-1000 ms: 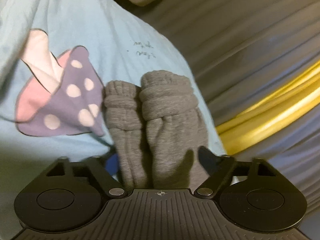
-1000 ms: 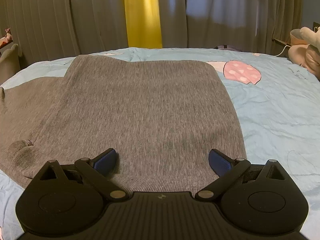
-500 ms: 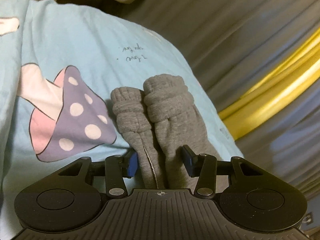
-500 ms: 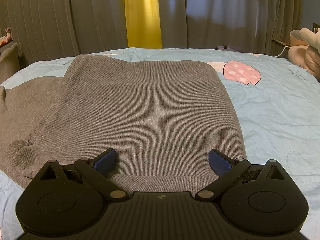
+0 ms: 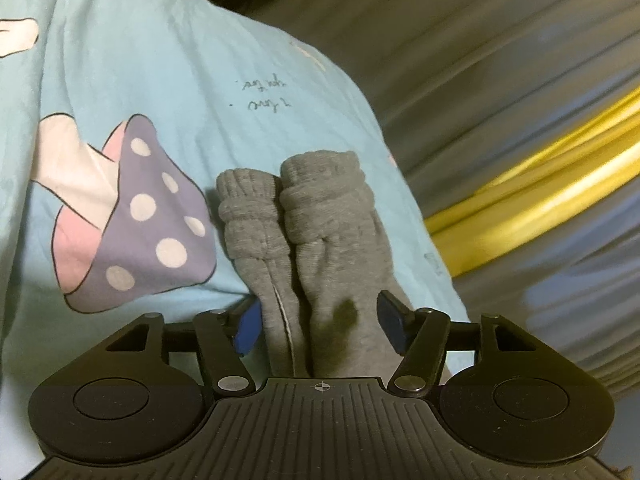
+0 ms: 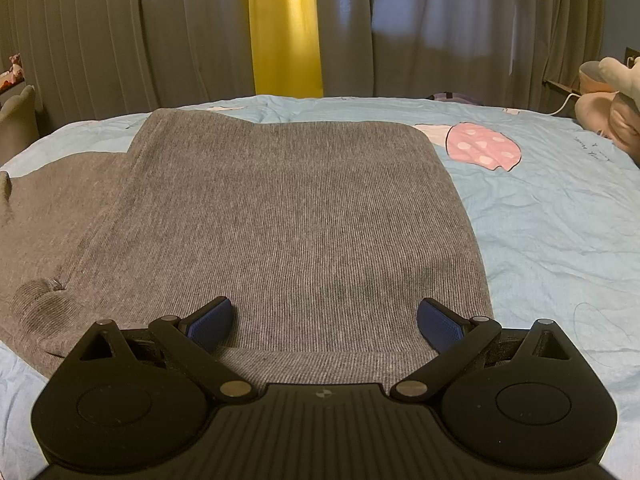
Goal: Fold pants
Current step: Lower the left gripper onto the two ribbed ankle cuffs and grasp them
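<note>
Grey pants (image 6: 288,216) lie folded flat on the light blue bed sheet (image 6: 540,220). My right gripper (image 6: 324,320) hovers open over their near edge, nothing between its blue pads. In the left wrist view the two grey pant legs (image 5: 320,216) lie side by side with ribbed cuffs pointing away. They run back between the fingers of my left gripper (image 5: 320,322). Its jaws are opening, and the pads stand beside the cloth without squeezing it.
The sheet (image 5: 180,60) has a purple mushroom print (image 5: 136,216) left of the cuffs and a pink one (image 6: 482,152) right of the pants. Grey curtains with a yellow strip (image 6: 286,28) hang behind the bed. A plush toy (image 6: 612,104) sits at the far right.
My left gripper rose a little, closed in on the pant legs half a second ago, and its fingers have now spread apart again. The right gripper and the pants' body have not moved.
</note>
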